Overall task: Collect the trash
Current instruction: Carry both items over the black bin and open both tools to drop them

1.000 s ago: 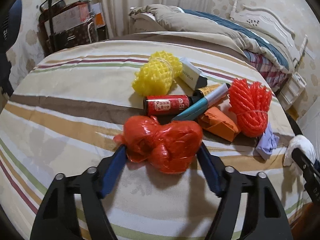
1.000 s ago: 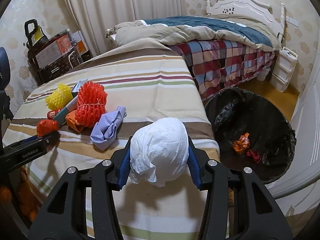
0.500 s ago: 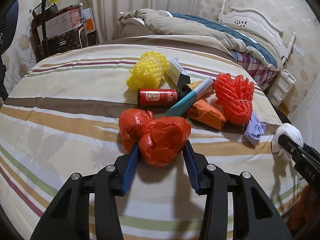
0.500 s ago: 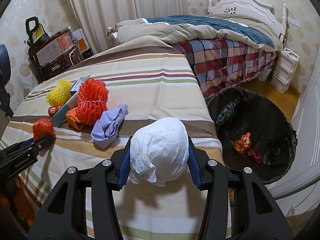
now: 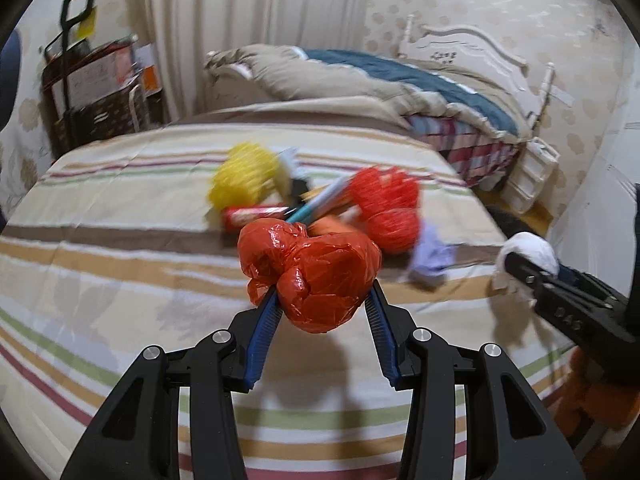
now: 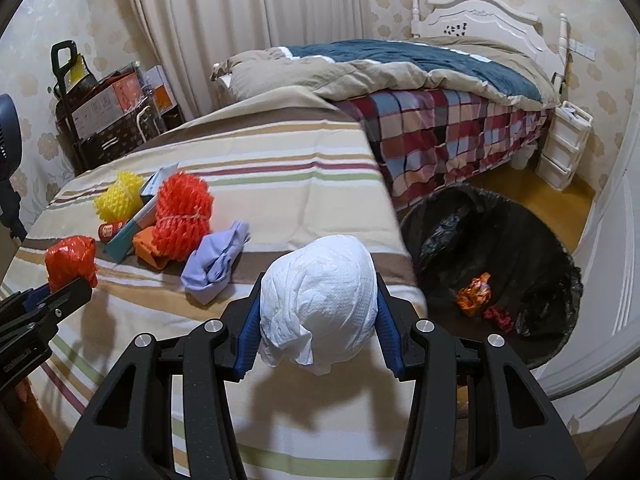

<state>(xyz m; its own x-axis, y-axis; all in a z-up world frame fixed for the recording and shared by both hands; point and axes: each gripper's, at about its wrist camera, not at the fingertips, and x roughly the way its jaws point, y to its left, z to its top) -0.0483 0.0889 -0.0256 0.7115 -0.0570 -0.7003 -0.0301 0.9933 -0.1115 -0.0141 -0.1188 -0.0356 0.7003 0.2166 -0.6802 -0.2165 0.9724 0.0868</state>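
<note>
Lifted since a second ago, the red plastic bag (image 5: 310,276) now hangs clear of the striped desk (image 5: 120,264), after the left hand-held gripper (image 5: 320,312) closed its blue pads on it. That hand-held gripper tilts downward toward the blurred pile, where a yellow net (image 5: 244,180) and what looks like a red foam net (image 5: 386,208) lie. Unmoved, the right hand-held gripper (image 6: 316,320) clamps the white paper wad (image 6: 320,300) above the desk edge, near the black-lined bin (image 6: 500,280).

Both wrist views close above striped bed (image 5: 120,248) — facing headboard, sharing trash pile (image 6: 182,216)
</note>
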